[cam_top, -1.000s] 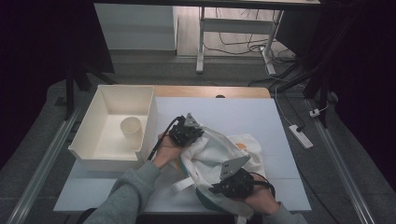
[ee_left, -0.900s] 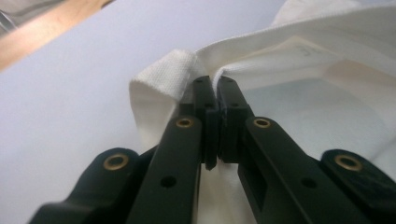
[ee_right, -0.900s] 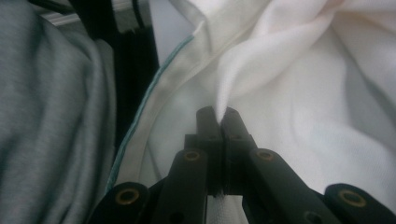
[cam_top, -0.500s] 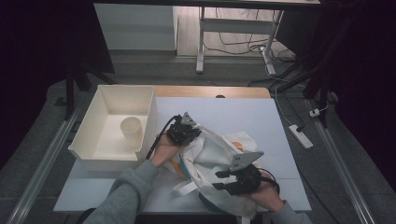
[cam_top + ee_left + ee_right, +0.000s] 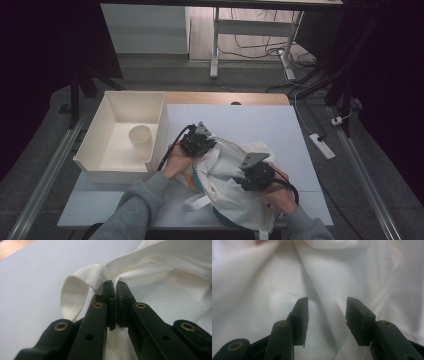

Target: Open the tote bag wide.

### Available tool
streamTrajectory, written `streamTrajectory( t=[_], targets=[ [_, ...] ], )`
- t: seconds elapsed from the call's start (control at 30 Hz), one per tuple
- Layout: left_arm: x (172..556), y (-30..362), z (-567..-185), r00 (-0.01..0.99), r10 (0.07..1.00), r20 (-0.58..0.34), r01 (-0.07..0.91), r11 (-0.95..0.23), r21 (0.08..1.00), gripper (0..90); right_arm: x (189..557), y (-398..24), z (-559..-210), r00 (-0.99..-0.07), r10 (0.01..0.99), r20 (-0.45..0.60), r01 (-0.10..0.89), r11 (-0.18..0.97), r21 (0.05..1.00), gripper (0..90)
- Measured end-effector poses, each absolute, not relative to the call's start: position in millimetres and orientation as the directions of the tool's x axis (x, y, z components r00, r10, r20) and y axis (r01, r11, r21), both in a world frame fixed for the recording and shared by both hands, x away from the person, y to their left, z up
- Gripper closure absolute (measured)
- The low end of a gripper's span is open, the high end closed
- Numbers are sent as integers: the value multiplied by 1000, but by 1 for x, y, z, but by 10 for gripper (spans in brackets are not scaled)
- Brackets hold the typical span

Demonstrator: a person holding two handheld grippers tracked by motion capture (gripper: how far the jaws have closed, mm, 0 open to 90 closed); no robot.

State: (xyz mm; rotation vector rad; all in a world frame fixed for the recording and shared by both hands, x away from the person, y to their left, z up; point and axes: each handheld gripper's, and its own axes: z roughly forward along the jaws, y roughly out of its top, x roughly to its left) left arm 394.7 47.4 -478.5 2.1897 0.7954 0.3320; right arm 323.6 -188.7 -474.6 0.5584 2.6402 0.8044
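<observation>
A white cloth tote bag (image 5: 225,170) lies crumpled on the white table, with a bit of teal and orange showing at its left. My left gripper (image 5: 207,145) is at the bag's upper left edge. It is shut on the bag's hem (image 5: 130,272) beside a looped handle (image 5: 75,290). My right gripper (image 5: 245,179) hovers over the bag's lower right part. Its jaws have just been opening, and my right gripper (image 5: 327,305) stands open above smooth white cloth (image 5: 262,290) with nothing between the pads.
A white bin (image 5: 100,165) stands at the table's left with a paper cup (image 5: 140,140) inside. A wooden strip (image 5: 225,98) runs along the table's far edge. A power strip (image 5: 321,146) lies on the floor to the right.
My right gripper has shifted a little farther over the bag, and the cloth near it has settled lower. My left gripper has stayed where it was.
</observation>
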Motion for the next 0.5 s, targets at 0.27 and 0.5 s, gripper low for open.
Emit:
streamTrajectory(
  t=[0.27,0.5],
  targets=[
    [394,45,-480,775,631,-14,433,-515,740,867,337,-190,-492,-844,478,-243,286,784,551,729],
    [395,48,-478,772,635,-14,433,-511,743,866,333,-191,-481,-832,474,-289,230,767,599,873]
  ],
)
